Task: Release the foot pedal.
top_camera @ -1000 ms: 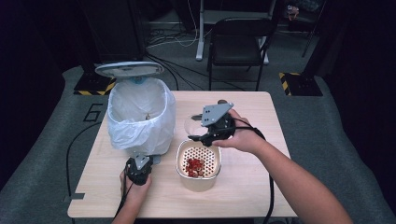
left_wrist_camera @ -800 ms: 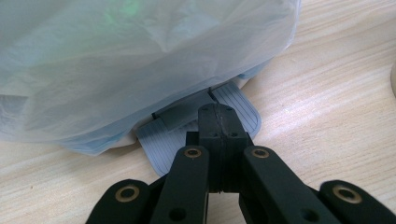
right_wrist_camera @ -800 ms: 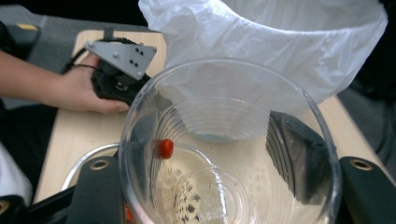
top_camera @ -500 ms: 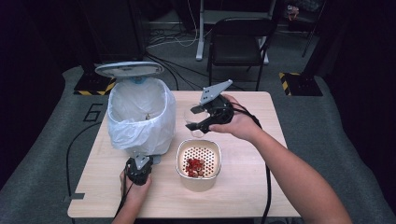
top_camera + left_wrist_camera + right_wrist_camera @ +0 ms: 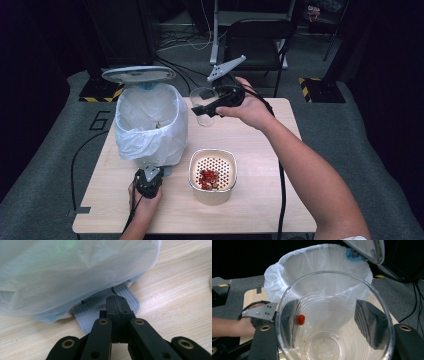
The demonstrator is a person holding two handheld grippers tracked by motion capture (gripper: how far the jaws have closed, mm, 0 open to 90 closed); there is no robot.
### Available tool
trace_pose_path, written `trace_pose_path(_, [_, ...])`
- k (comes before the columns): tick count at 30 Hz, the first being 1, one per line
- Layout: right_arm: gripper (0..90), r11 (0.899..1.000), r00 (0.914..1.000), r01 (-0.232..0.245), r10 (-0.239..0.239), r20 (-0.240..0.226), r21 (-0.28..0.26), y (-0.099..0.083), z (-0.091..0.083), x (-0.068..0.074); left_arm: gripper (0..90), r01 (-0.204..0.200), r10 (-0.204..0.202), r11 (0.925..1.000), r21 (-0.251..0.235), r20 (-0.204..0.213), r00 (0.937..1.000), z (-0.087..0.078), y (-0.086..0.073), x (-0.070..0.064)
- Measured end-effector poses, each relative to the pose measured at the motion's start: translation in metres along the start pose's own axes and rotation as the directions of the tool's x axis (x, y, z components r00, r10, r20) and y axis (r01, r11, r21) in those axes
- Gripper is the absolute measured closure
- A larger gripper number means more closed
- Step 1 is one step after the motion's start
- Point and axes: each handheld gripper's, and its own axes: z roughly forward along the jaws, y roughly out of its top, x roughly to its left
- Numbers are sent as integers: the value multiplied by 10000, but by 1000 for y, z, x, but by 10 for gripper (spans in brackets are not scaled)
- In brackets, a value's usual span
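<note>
Clear plastic cup (image 5: 202,106) up behind the perforated cream strainer bowl (image 5: 212,175), right of the bag-lined white pedal bin (image 5: 150,125).

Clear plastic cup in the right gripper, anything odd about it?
Yes. One small red piece clings to the inner wall of the clear plastic cup clamped by the right gripper; the cup otherwise looks emptied.

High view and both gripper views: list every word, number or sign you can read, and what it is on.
"6": large grey numeral on the floor mat, left of the table.
Embossed ring of lettering on the cup bottom, seen in the right gripper view: too blurred to read.
Black-and-yellow hazard stripes on the floor: a marking, no text.
Bin, strainer, left gripper and right gripper: no readable text.
</note>
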Motion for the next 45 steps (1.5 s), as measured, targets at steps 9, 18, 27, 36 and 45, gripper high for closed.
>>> trace_pose_path(9, [365,9985,9999,-123,124,14,-535,26,13,-1,900,-5,5,10000,2,-5,10000,0,0,0])
trace_pose_path(18, [366,9980,9997,-47,32,-232,-624,55,40,10,900,30,-30,10000,-4,14,10000,0,0,0])
trace_pose_path(27, [363,9990,9998,-207,207,7,-406,66,72,21,900,53,-53,10000,8,35,10000,0,0,1])
trace_pose_path(36, [353,9969,9962,-670,692,536,-411,66,96,24,900,69,-70,10000,4,48,10000,0,0,1])
trace_pose_path(45, [349,9942,9893,-988,1027,1036,-422,67,116,32,900,51,-51,10000,8,38,10000,0,0,1])
